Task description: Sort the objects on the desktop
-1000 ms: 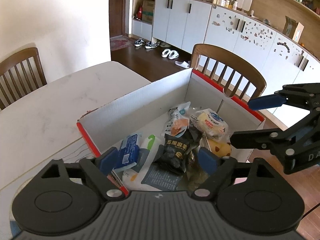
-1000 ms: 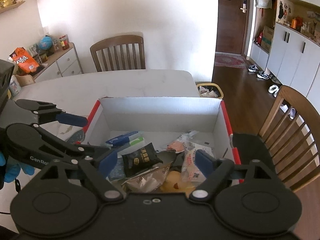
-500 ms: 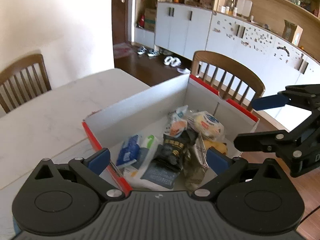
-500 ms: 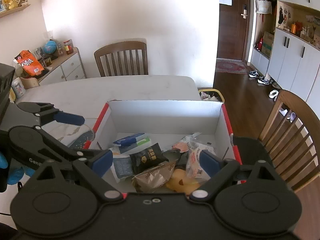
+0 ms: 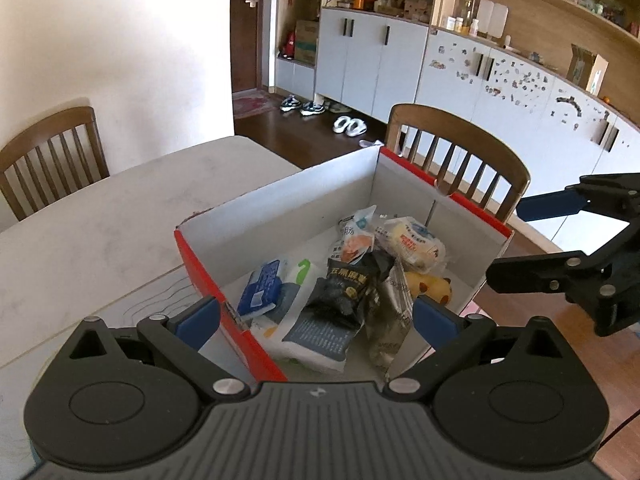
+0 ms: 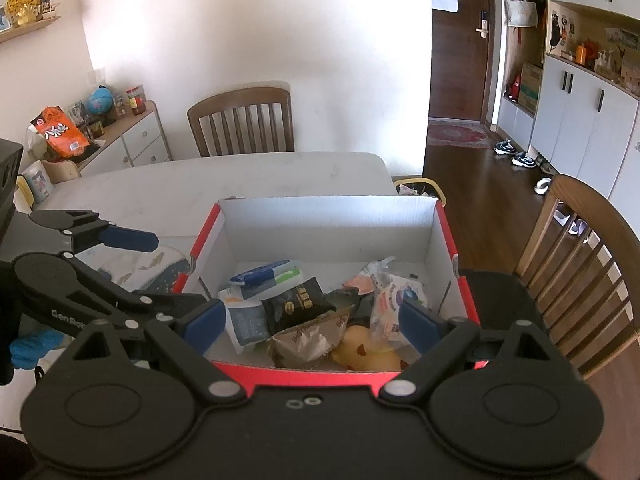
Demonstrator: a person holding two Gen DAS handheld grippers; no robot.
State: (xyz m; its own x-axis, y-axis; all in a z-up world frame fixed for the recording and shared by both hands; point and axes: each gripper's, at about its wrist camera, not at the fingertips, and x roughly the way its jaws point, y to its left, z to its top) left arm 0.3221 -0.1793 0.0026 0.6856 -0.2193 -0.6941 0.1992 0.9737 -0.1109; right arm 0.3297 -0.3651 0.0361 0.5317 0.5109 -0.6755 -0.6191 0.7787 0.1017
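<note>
Both grippers spread wide, nothing between the jaws. Left gripper and right gripper hover over the near edge of the red-and-white box on the desk. Inside the box: black snack packet at centre, blue pack to its left, yellow toy and bun packet to its right.

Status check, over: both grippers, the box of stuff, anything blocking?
Left gripper open, empty. Right gripper open, empty. Red box holds piled snack packets. Nothing blocking.
</note>
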